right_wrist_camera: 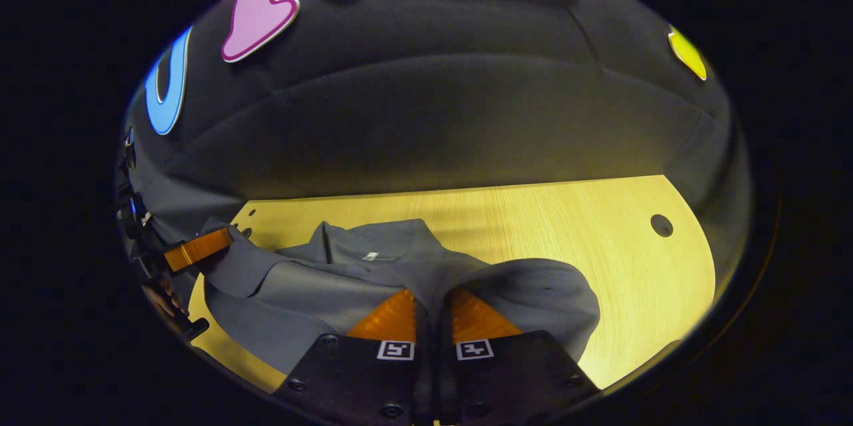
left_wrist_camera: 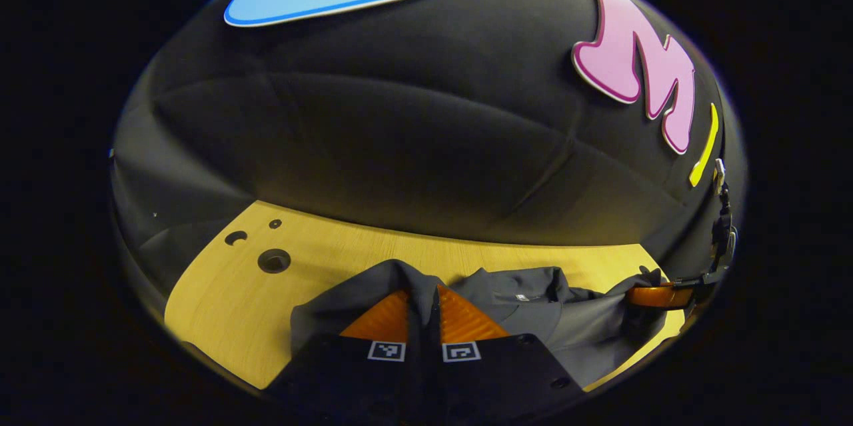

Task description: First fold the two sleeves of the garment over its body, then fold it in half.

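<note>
A dark grey collared garment lies bunched on the light wooden table. In the left gripper view my left gripper is shut on a raised fold of the garment's cloth, which peaks between its fingers. The right gripper appears at the far right of that view, at the garment's other end. In the right gripper view my right gripper is shut on a lifted fold of the garment. The left gripper shows at the far left, with cloth draped at its tip. The collar and its small label face the booth wall.
The table has round holes near its far corners. Black cloth wall rises right behind the table's back edge. A hand holds the left gripper at the left edge of the right gripper view.
</note>
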Demonstrator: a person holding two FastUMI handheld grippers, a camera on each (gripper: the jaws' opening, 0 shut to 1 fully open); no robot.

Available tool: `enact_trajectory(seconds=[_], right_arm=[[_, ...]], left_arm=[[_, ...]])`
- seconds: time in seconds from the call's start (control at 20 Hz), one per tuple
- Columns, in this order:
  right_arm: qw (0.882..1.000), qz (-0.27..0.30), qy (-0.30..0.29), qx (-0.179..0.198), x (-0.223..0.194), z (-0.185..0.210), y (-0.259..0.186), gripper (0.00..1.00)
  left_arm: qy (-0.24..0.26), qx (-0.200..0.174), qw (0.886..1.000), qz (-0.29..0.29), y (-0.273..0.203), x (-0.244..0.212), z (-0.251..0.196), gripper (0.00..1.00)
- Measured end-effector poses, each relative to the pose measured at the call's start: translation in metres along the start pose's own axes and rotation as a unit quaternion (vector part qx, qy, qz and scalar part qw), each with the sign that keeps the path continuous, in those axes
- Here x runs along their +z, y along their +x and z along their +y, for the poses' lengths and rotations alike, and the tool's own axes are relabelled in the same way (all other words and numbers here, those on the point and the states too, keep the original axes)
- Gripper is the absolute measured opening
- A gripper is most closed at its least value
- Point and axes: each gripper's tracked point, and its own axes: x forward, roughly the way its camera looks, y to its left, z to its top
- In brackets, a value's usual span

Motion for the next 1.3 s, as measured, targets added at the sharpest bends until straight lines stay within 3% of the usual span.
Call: enact_trajectory(seconds=[0.05, 0.1, 0.25, 0.3, 0.4, 0.5, 0.55, 0.6, 0.75, 0.8, 0.85, 0.9, 0.95, 1.0, 1.05, 1.1, 1.3], right_arm=[[1.000, 0.001, 0.001, -0.001, -0.001, -0.001, 0.005, 0.18], [1.000, 0.004, 0.001, -0.002, -0.004, -0.003, 0.009, 0.10], [1.000, 0.006, 0.001, -0.006, -0.009, -0.006, 0.019, 0.14], [1.000, 0.006, 0.003, -0.005, -0.010, -0.006, 0.021, 0.21], [1.000, 0.013, 0.009, -0.001, -0.014, -0.007, 0.023, 0.21], [1.000, 0.023, 0.018, 0.002, -0.020, -0.010, 0.022, 0.20], [0.999, 0.025, 0.020, 0.001, -0.019, -0.010, 0.020, 0.13], [1.000, 0.022, 0.018, -0.002, -0.017, -0.012, 0.017, 0.30], [1.000, -0.001, 0.011, -0.019, -0.002, -0.018, 0.000, 0.55], [1.000, -0.009, 0.010, -0.020, 0.003, -0.018, -0.008, 0.57], [1.000, -0.015, 0.008, -0.020, 0.008, -0.018, -0.019, 0.74], [1.000, -0.021, 0.005, -0.021, 0.011, -0.019, -0.028, 0.83], [0.999, -0.027, 0.003, -0.025, 0.014, -0.020, -0.038, 0.75], [0.999, -0.032, 0.005, -0.025, 0.014, -0.018, -0.050, 0.85], [0.999, -0.037, 0.012, -0.024, 0.014, -0.015, -0.063, 0.89], [0.999, -0.040, 0.021, -0.021, 0.012, -0.011, -0.075, 0.99], [0.997, -0.069, 0.027, -0.030, 0.007, -0.009, -0.130, 0.99]], left_arm=[[0.007, 0.001, 1.000, 0.002, 0.005, -0.003, 0.000, 0.06], [0.014, 0.002, 1.000, 0.004, 0.010, -0.004, -0.001, 0.07], [0.033, 0.011, 0.999, 0.013, 0.020, -0.012, -0.001, 0.10], [0.034, 0.014, 0.999, 0.015, 0.022, -0.014, -0.001, 0.10], [0.036, 0.021, 0.999, 0.020, 0.026, -0.018, -0.001, 0.10], [0.034, 0.027, 0.999, 0.027, 0.024, -0.022, 0.000, 0.18], [0.029, 0.029, 0.999, 0.028, 0.021, -0.021, 0.000, 0.21], [0.023, 0.029, 0.999, 0.025, 0.017, -0.018, -0.001, 0.21], [0.013, 0.033, 0.999, 0.011, 0.000, -0.004, -0.001, 0.26], [0.014, 0.036, 0.999, 0.008, -0.007, 0.000, 0.000, 0.46], [0.020, 0.042, 0.999, 0.008, -0.016, 0.006, 0.001, 0.43], [0.033, 0.050, 0.998, 0.005, -0.028, 0.010, 0.004, 0.64], [0.045, 0.056, 0.997, -0.005, -0.040, 0.019, 0.005, 0.59], [0.051, 0.057, 0.997, -0.016, -0.055, 0.028, 0.002, 0.70], [0.052, 0.054, 0.997, -0.024, -0.071, 0.036, -0.002, 0.81], [0.056, 0.051, 0.997, -0.031, -0.088, 0.043, -0.007, 0.84], [0.083, 0.049, 0.992, -0.078, -0.159, 0.074, -0.015, 0.94]])
